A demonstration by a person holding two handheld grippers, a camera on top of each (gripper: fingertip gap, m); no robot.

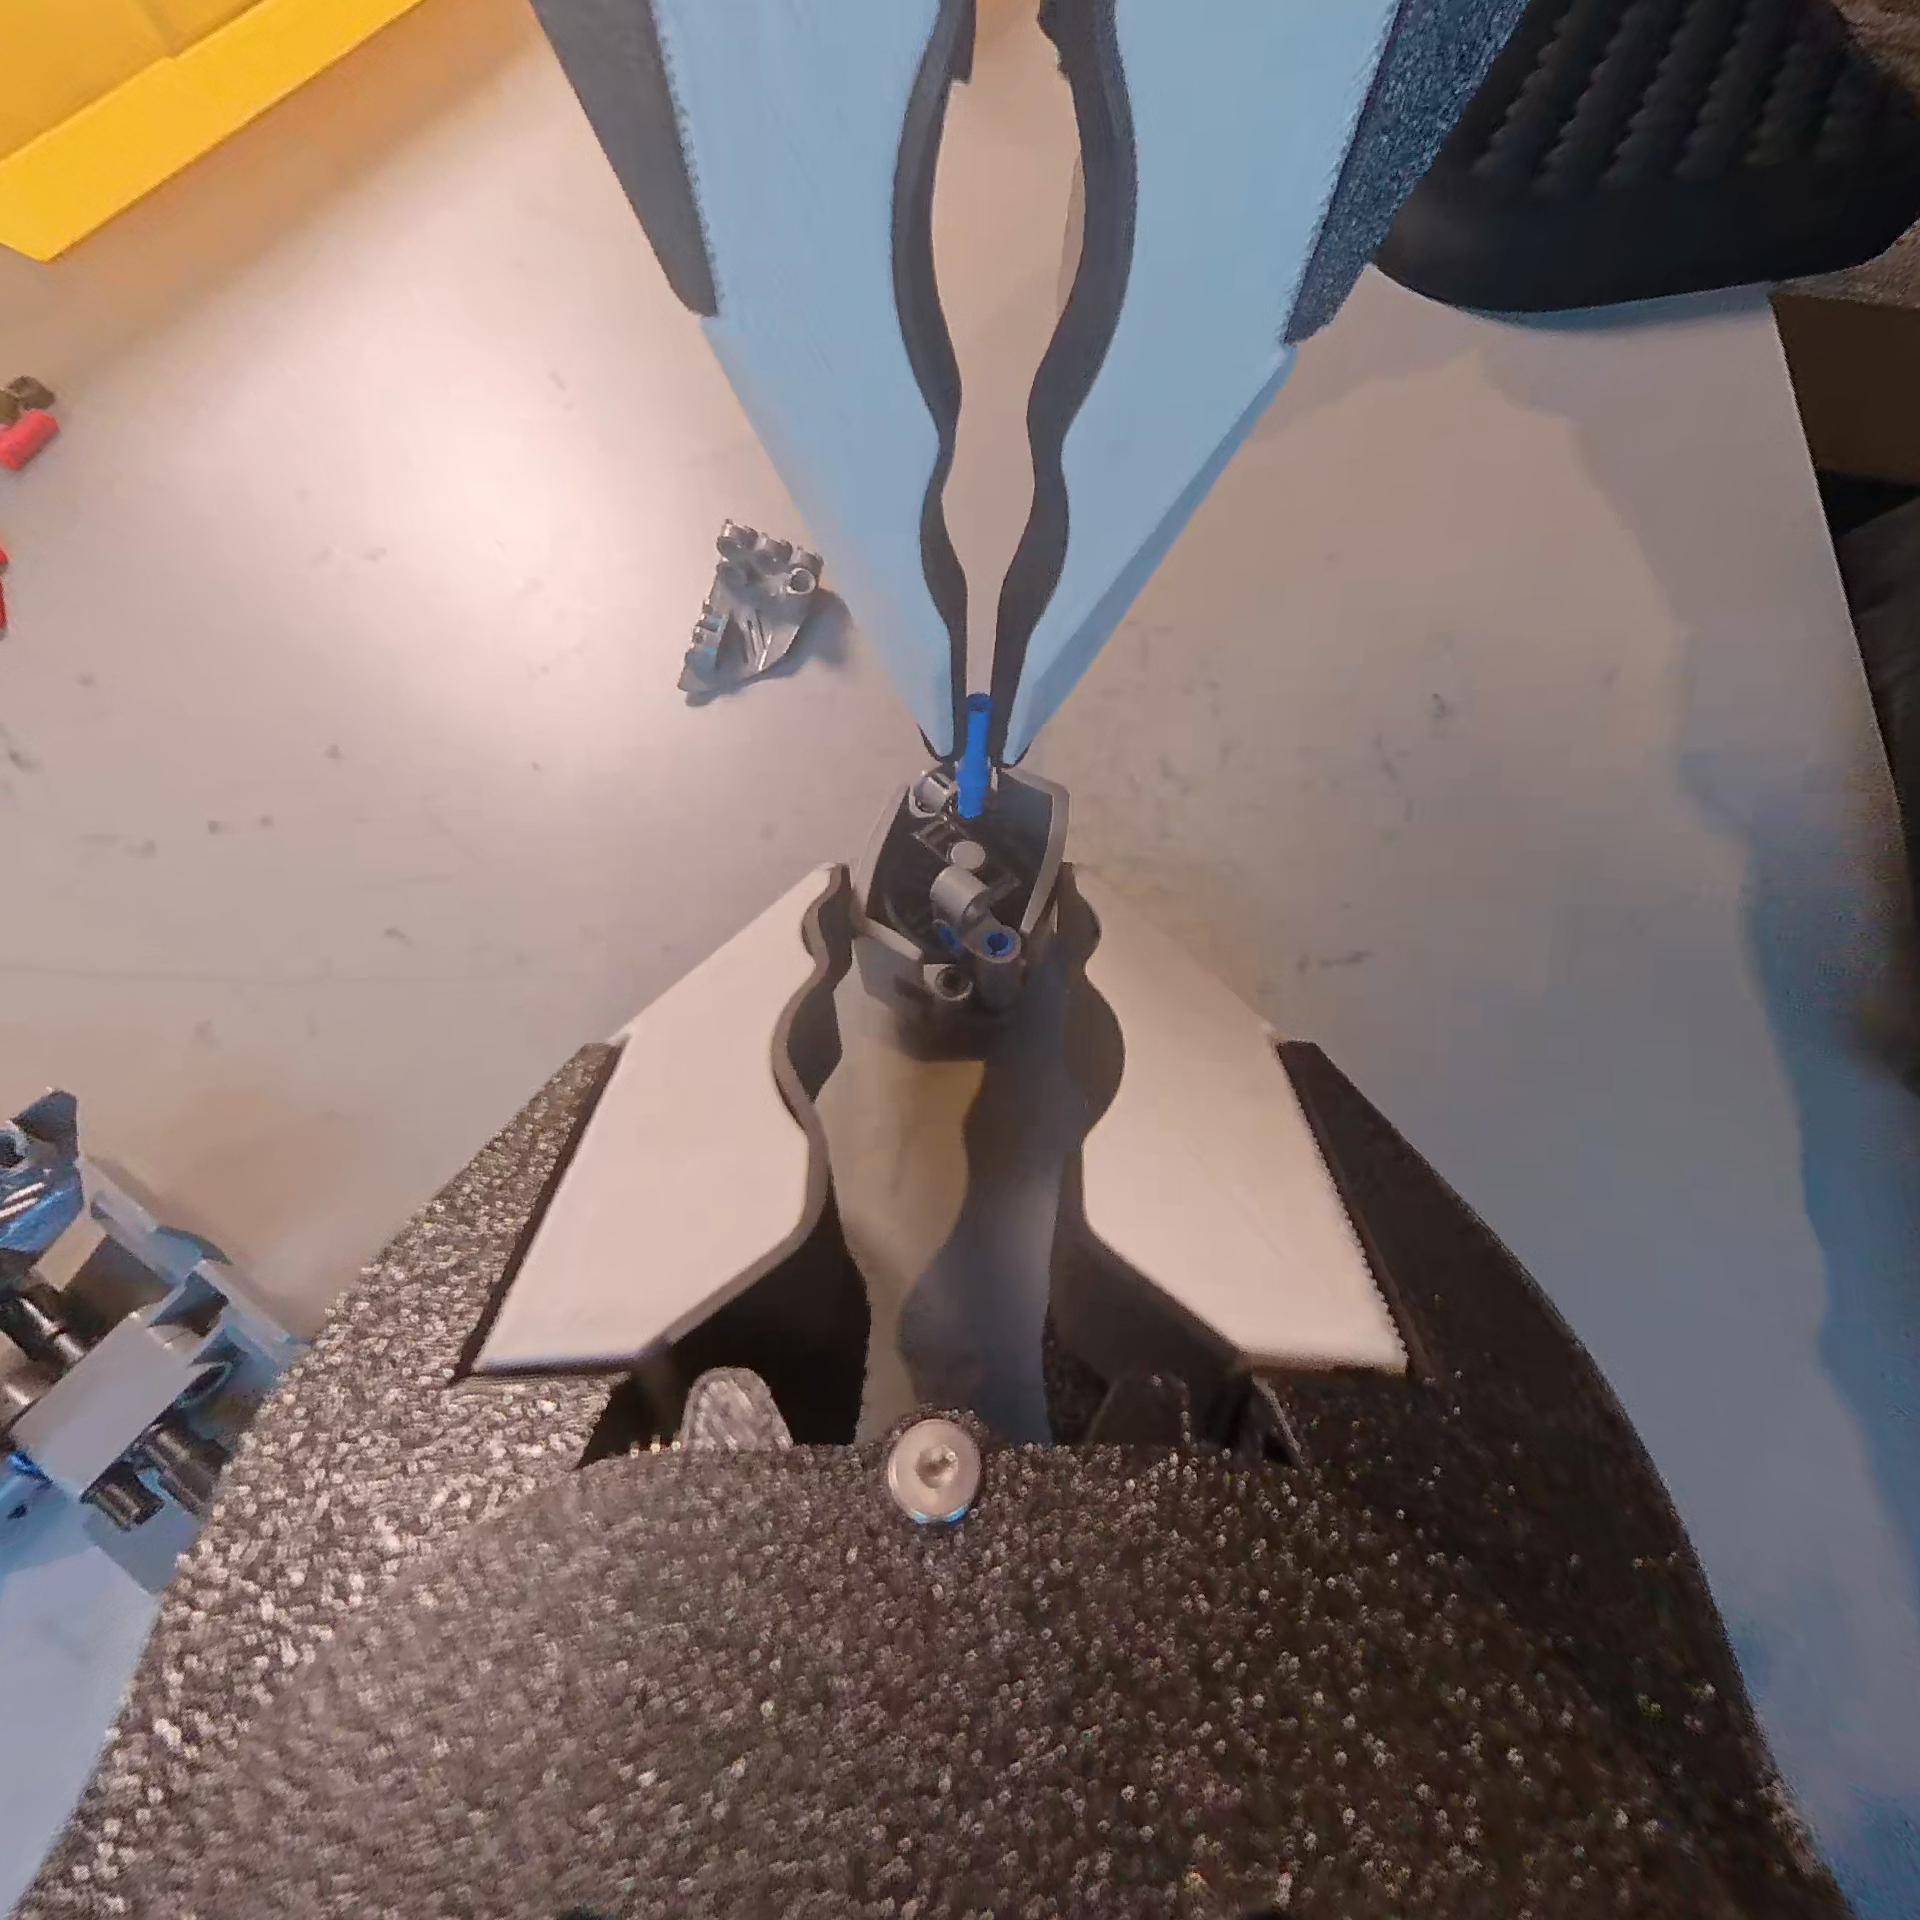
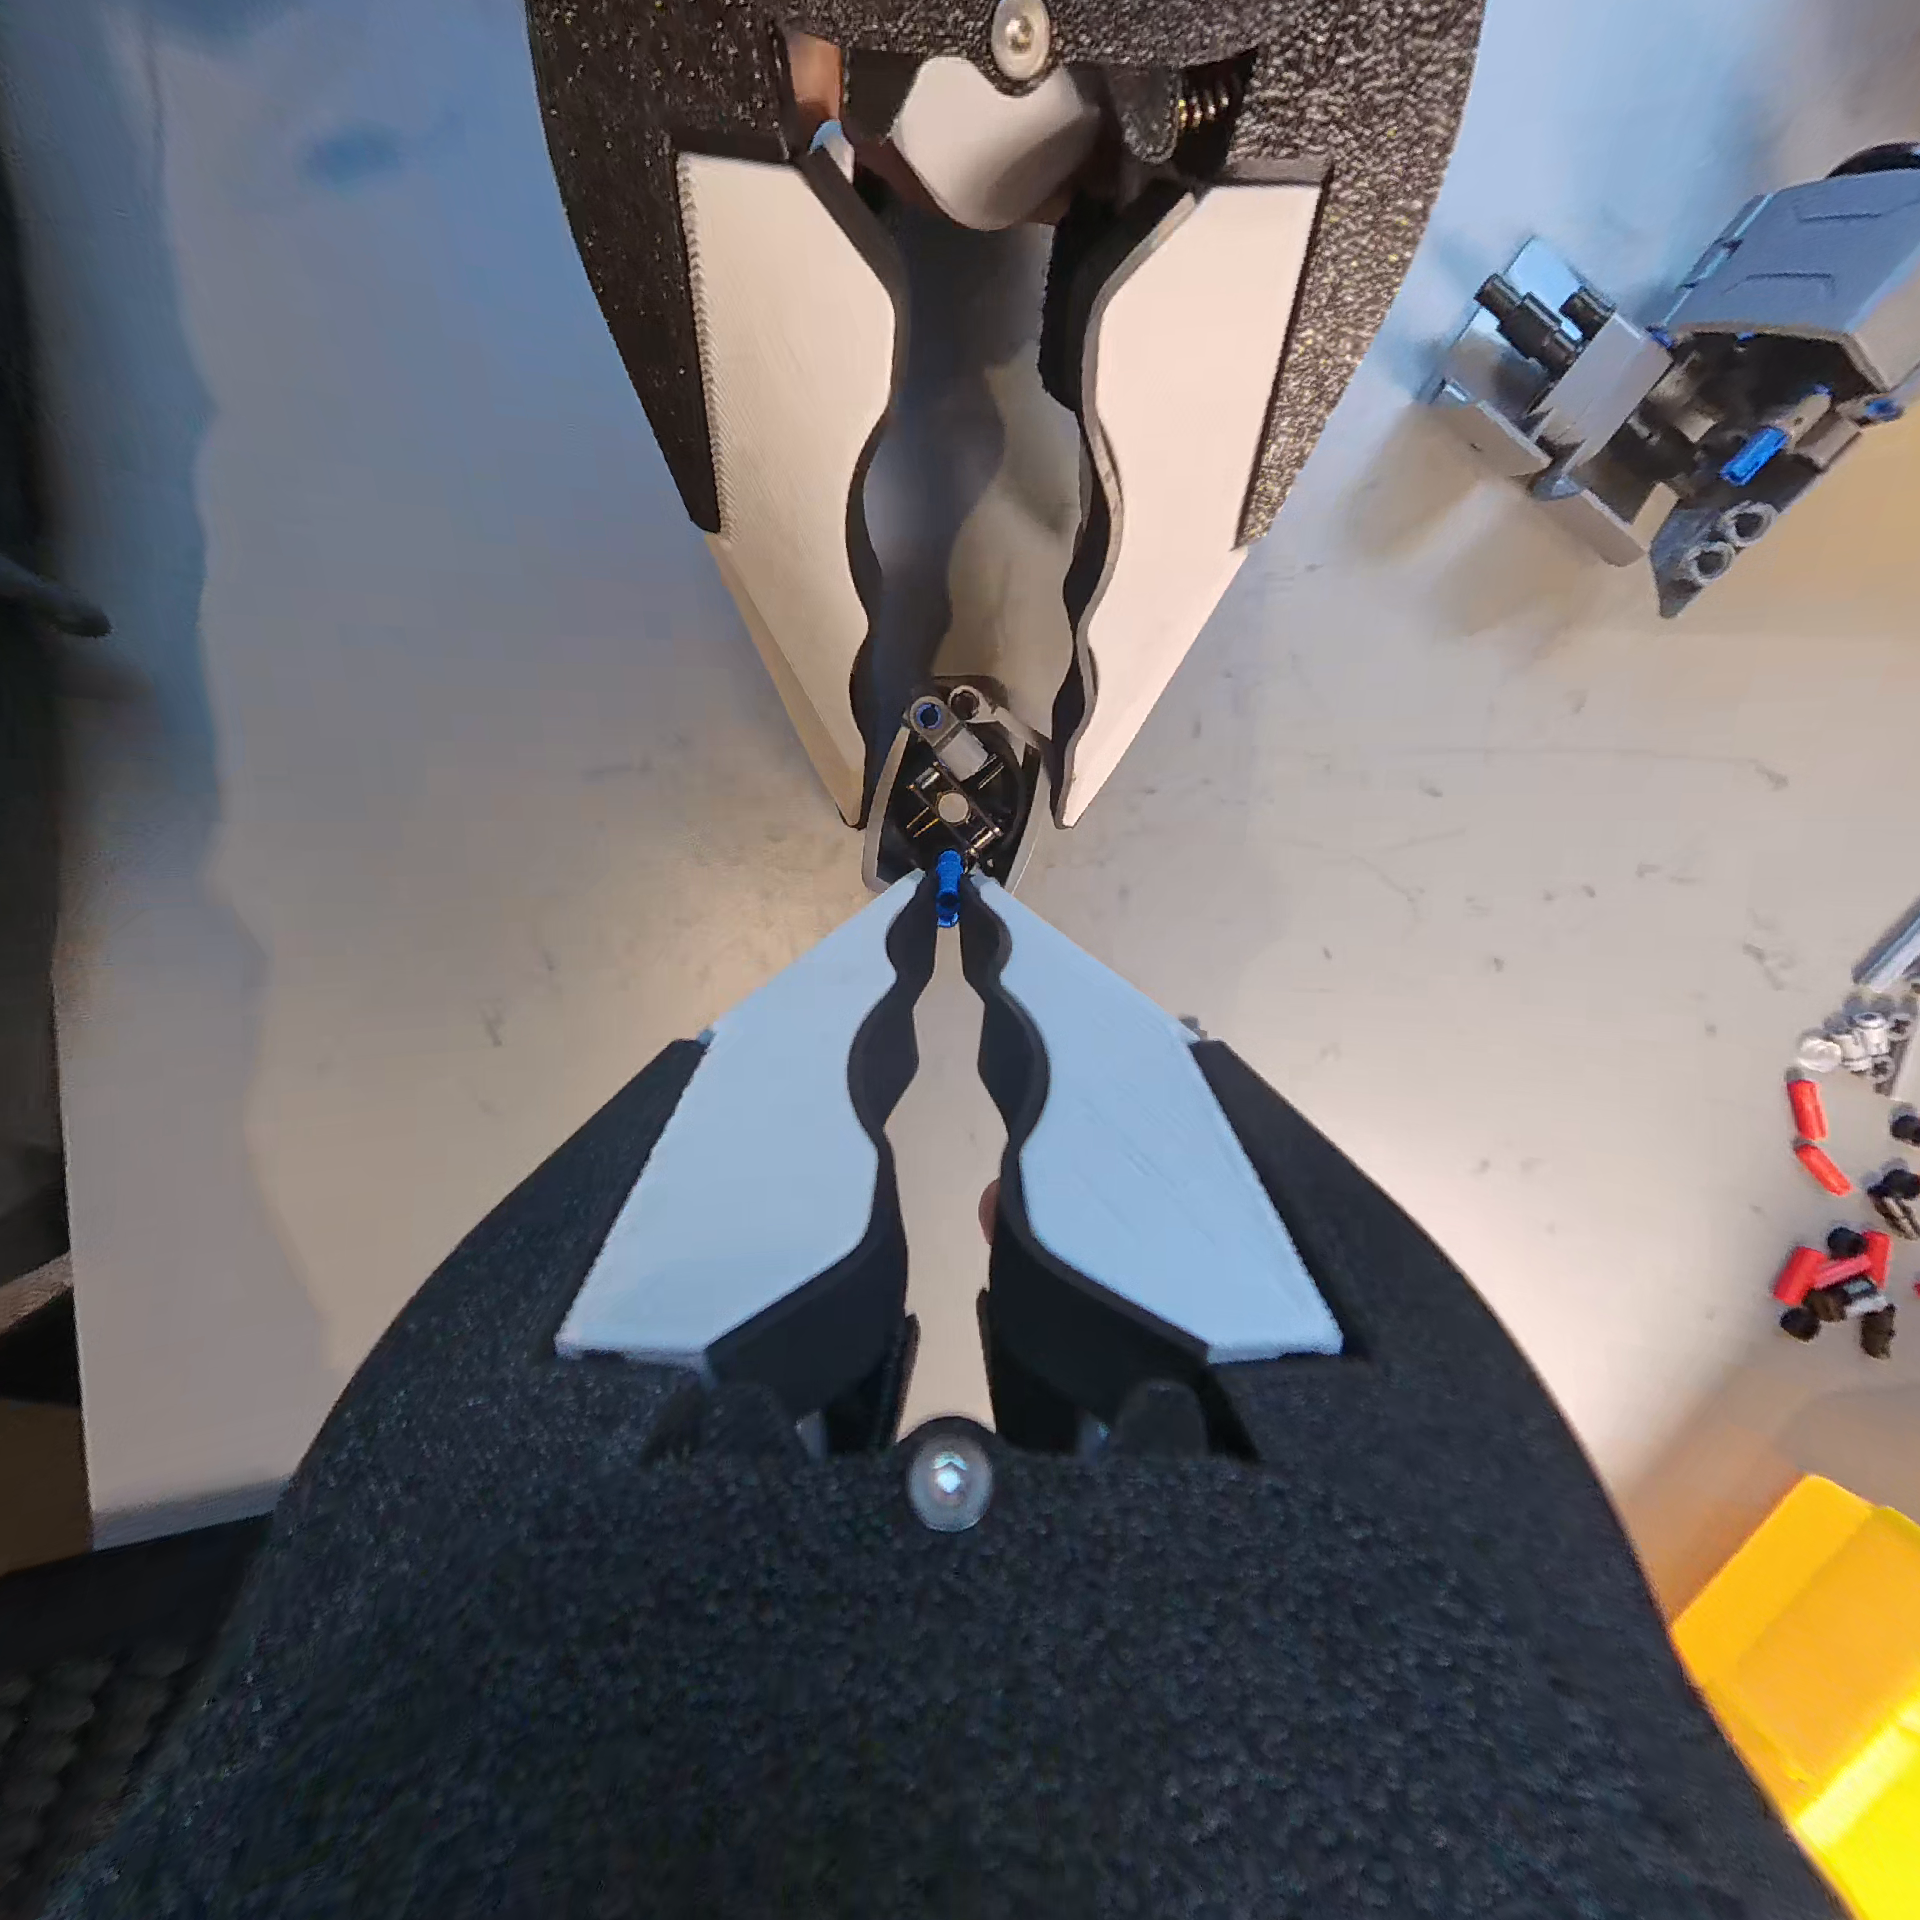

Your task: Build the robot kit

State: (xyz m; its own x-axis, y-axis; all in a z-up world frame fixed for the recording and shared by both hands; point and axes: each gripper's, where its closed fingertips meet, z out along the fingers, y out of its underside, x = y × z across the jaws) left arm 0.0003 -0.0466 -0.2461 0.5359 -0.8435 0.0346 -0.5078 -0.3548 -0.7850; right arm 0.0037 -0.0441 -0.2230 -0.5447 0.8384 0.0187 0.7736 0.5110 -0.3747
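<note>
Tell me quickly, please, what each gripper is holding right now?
Left gripper: shut on the grey brick assembly.
Right gripper: shut on the blue pin.

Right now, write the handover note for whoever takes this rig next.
Left gripper: shut on the small grey and black curved brick assembly, held above the pale table.
Right gripper: shut on the thin blue plastic pin, its tip at the assembly's top opening.
Done or left: cannot tell whether the pin is seated.
Nearby: loose grey brick piece, larger grey brick build, yellow bin.
</note>
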